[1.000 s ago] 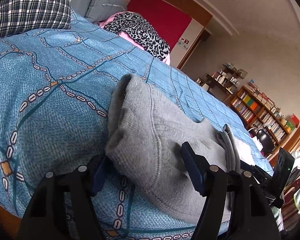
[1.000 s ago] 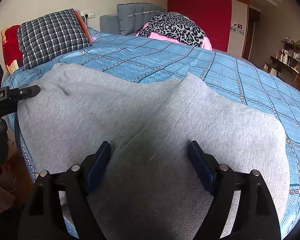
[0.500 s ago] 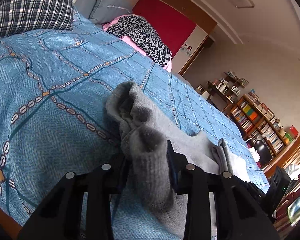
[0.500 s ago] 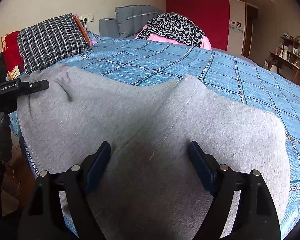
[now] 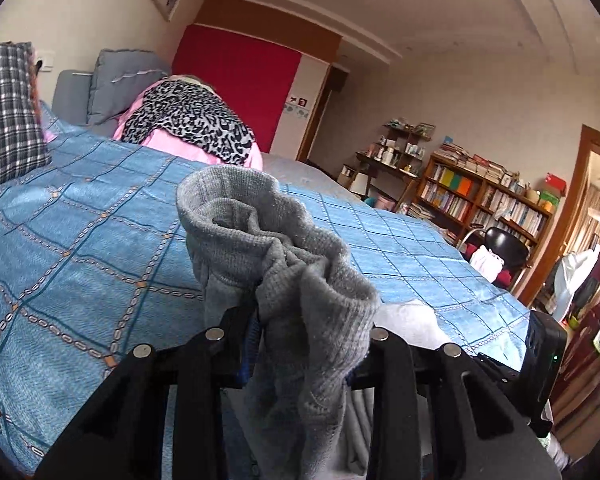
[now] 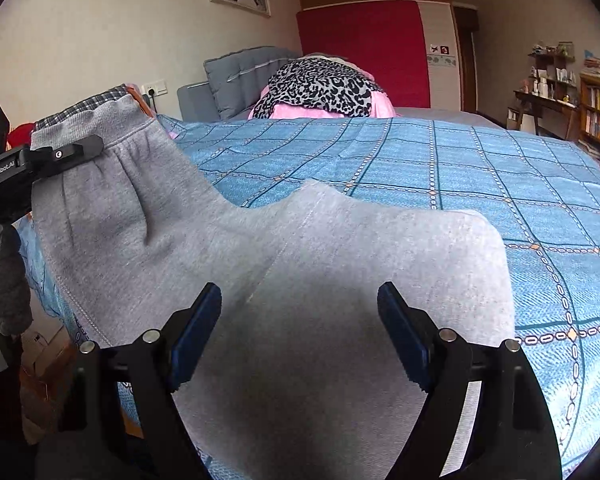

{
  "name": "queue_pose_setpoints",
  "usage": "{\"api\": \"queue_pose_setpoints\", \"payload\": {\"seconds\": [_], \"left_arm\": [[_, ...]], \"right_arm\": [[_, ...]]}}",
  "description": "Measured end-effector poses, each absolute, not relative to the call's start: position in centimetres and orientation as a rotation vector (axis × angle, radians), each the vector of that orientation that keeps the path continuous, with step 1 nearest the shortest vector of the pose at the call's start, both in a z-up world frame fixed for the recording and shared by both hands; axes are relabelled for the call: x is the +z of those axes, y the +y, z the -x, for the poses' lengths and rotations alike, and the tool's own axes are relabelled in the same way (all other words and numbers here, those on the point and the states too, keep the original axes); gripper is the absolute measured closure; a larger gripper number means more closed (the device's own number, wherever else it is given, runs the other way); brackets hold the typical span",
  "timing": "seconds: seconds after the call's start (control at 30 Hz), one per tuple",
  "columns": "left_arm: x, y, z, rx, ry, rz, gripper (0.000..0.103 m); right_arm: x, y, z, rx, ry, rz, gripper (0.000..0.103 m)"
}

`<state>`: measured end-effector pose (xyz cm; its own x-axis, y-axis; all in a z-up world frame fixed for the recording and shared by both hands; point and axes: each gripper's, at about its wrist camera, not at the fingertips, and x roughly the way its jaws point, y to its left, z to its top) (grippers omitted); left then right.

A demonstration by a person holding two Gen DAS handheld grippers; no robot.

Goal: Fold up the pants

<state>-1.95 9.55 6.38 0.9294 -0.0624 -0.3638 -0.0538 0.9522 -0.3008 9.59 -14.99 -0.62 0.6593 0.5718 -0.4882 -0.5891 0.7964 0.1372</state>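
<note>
Grey sweatpants (image 6: 300, 260) lie spread over the near edge of a blue patterned bed cover (image 6: 460, 168). My left gripper (image 5: 306, 336) is shut on a bunched corner of the pants' waistband (image 5: 276, 240) and holds it up off the bed. In the right wrist view that left gripper (image 6: 88, 148) shows at the far left, with the lifted waistband corner (image 6: 100, 128) hanging from it. My right gripper (image 6: 300, 320) stands open just over the flat middle of the pants, its blue pads apart and nothing pinched between them.
A plaid pillow (image 5: 4, 120), a grey cushion (image 5: 116, 80) and a leopard-print cloth on a pink one (image 5: 188, 124) sit at the bed's head. Bookshelves (image 5: 480, 200) and a black chair (image 5: 504, 244) stand beyond the bed. A gloved hand (image 6: 4, 292) holds the left gripper.
The left gripper has closed on the waistband corner and raised it off the bed, turning as it rose. The right gripper stays open and has shifted slightly over the pants.
</note>
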Motion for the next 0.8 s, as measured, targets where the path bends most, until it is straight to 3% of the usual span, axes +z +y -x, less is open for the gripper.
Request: {"api": "queue_pose_setpoints", "payload": {"seconds": [0.43,0.8], "left_arm": [[6.9,-3.7,-3.5,-0.203,0.462,0.090,0.072],[4.0,-15.2,-7.1,-0.289,0.509,-0.143,0.072]], "right_arm": [[-1.7,-24.2,-10.8,0.537,0.543,-0.181,0.021],[-3.3,-30.2,-10.1,0.439,0.534,-0.275,0.021]]}}
